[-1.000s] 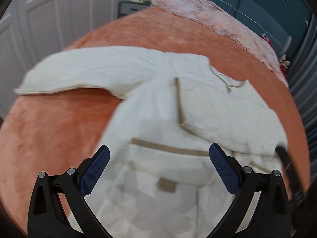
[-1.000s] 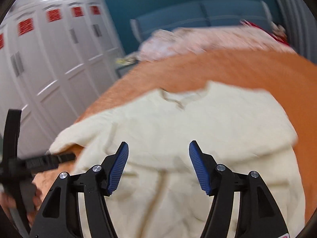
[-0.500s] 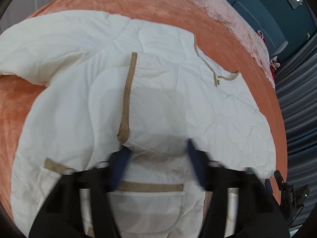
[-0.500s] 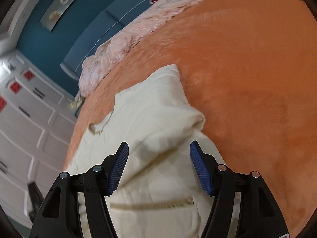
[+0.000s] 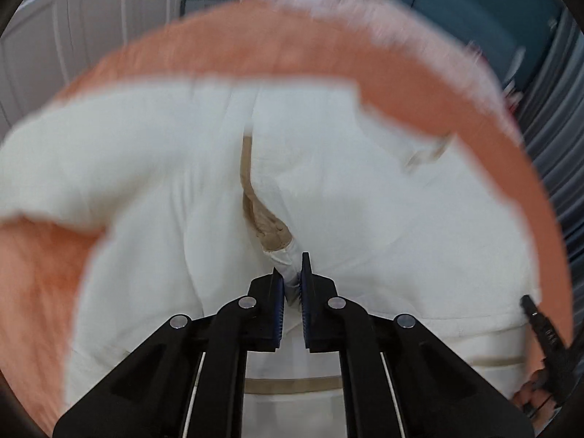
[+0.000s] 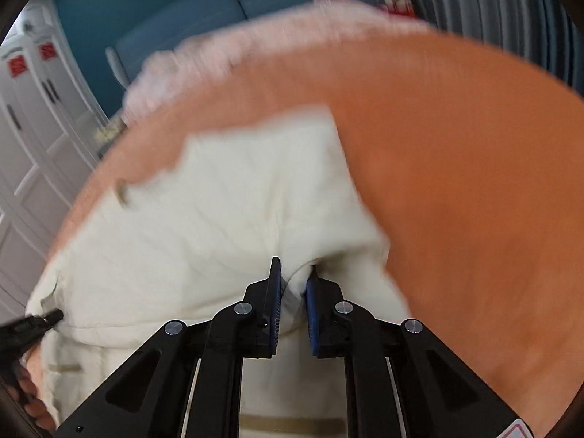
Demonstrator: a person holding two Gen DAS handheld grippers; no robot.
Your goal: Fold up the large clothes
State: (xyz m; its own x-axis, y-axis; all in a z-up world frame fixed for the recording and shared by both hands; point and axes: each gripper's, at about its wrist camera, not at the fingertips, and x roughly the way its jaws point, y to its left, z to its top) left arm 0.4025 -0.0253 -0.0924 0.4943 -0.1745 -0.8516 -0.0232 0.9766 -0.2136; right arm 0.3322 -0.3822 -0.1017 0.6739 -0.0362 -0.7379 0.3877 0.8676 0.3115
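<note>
Clearly both claws are clamped on the cream quilted jacket (image 5: 365,200) spread over the orange bed (image 6: 474,164): left claw (image 5: 291,284) near its tan-trimmed edge, right claw (image 6: 294,292) on a bunched fold. Either thin pinch could slip mid-lift, spoiling the fold.

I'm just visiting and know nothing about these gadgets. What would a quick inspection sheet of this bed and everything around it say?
Surface: orange plush bedspread, blurred by motion.
Job's things: cream quilted jacket with tan trim spread on the bedspread, bunched where it is gripped.
Clutter: pale pink lacy fabric at the far end of the bed.
Grippers: left hand-held gripper shut on a fold of the jacket near the tan trim; right hand-held gripper shut on another fold of it.
Cables: nothing seen.
Surroundings: white panelled wardrobe doors, teal wall, grey pleated curtain.
</note>
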